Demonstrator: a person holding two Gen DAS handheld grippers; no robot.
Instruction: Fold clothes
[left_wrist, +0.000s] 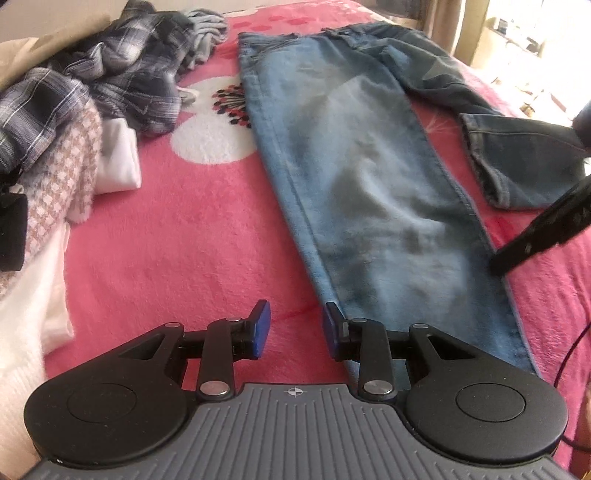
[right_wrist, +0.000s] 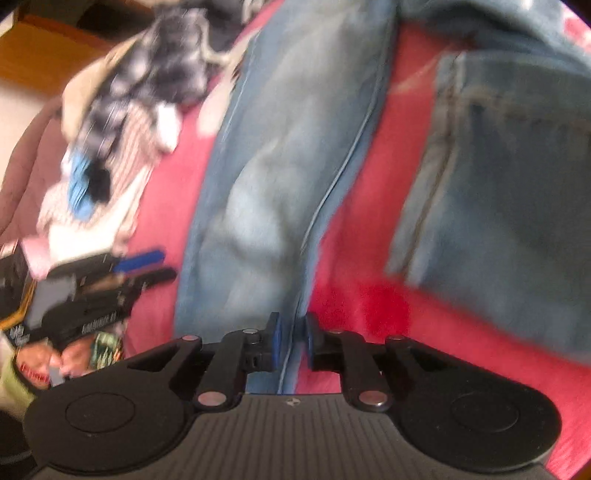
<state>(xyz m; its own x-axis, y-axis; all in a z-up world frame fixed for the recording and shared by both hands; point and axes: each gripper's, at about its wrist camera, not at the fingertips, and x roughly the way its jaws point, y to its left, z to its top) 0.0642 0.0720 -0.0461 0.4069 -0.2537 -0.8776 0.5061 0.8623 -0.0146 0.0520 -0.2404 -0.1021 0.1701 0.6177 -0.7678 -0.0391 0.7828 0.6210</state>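
Jaws first: on our left gripper (left_wrist: 295, 330) they stand wide apart over the pink blanket (left_wrist: 166, 240), holding nothing, with the right pad just beside the near hem corner of the jeans (left_wrist: 369, 192). At far left a heap of unfolded clothes (left_wrist: 92, 92), plaid and knit, lies well apart from the work. The jeans lie spread flat in the middle of the bed, waistband far, one long leg running toward us and the other leg (left_wrist: 517, 162) bent off to the right.

On our right gripper (right_wrist: 293, 341) the jaws are narrowed around the near leg's right seam (right_wrist: 332, 192); blur keeps us from telling whether they actually pinch it.

We judge the denim heavy for cloth, fairly stiff and not slippery, so it should hold a crease but sag between two grips. The doubled hem and side seams look like the firmest places to hold: we would take one hem corner in each gripper.
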